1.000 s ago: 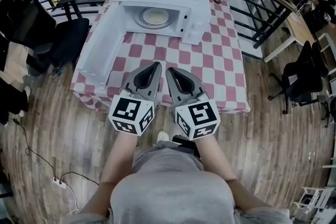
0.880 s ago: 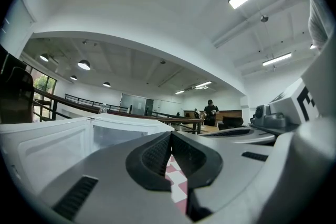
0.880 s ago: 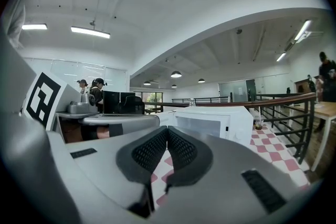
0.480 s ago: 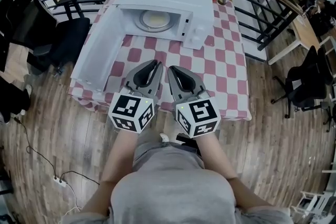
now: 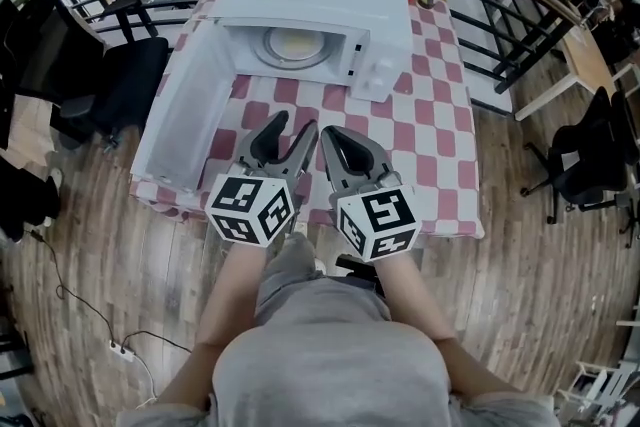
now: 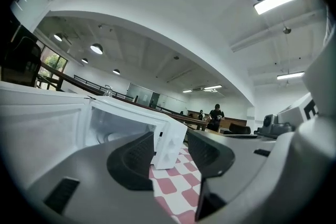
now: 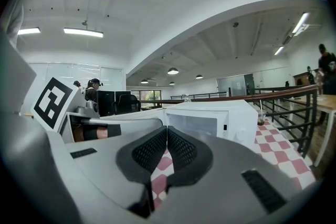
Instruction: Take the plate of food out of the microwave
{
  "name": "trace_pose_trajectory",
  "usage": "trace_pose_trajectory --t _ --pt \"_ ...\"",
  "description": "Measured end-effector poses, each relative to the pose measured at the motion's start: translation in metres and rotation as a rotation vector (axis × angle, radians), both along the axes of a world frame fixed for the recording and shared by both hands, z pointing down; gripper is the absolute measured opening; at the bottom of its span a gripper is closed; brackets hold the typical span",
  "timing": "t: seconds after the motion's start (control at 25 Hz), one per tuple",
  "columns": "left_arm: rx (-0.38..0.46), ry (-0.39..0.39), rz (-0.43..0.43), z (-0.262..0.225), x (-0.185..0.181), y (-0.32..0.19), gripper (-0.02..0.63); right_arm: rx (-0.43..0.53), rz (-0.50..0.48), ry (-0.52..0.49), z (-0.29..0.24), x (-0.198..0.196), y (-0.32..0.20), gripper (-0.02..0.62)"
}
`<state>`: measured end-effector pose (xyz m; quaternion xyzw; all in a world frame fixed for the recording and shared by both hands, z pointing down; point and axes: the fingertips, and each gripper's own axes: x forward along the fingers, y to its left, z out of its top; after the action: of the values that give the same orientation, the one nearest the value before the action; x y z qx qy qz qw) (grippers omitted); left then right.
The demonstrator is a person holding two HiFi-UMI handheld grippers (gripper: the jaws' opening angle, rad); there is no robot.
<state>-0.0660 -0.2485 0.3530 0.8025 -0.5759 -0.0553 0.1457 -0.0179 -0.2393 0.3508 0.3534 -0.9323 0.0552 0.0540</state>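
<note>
Could tip the plate (image 5: pixel 297 43) and spill its load if pinched by one rim only and dragged over the sill of the microwave (image 5: pixel 300 0). Could also knock the open door (image 5: pixel 185 120), swung out toward the left of the frame, on the way in, or strike the cavity roof when lifting. Might slip as well, lying smooth and flat on the cavity floor with little edge to get pads under. Sits inside the cavity at the upper centre of the head view, well apart from both grippers and straight above them in the frame, across a stretch of checked table (image 5: pixel 430 125). Opening at this moment on the left gripper (image 5: pixel 294 125), jaws partway apart with nothing between them, only table and microwave beyond. Pressed together and empty on the right gripper (image 7: pixel 167 140), at lower centre beside the left. Not yet reached for.
</note>
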Motion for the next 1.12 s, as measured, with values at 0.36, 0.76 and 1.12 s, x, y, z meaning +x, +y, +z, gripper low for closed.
trace_pose_trajectory --t 0.36,0.76,1.12 --pt "-0.030 0.033 0.019 0.022 -0.017 -0.048 0.177 -0.030 0.033 -0.015 0.010 -0.011 -0.043 0.026" --pt "-0.112 0.243 -0.007 0.060 -0.042 -0.101 0.256 -0.023 0.023 0.003 0.028 -0.032 -0.079 0.026" --pt "-0.203 0.410 -0.066 0.103 -0.058 -0.149 0.266 -0.017 0.054 0.063 0.050 -0.035 -0.108 0.026"
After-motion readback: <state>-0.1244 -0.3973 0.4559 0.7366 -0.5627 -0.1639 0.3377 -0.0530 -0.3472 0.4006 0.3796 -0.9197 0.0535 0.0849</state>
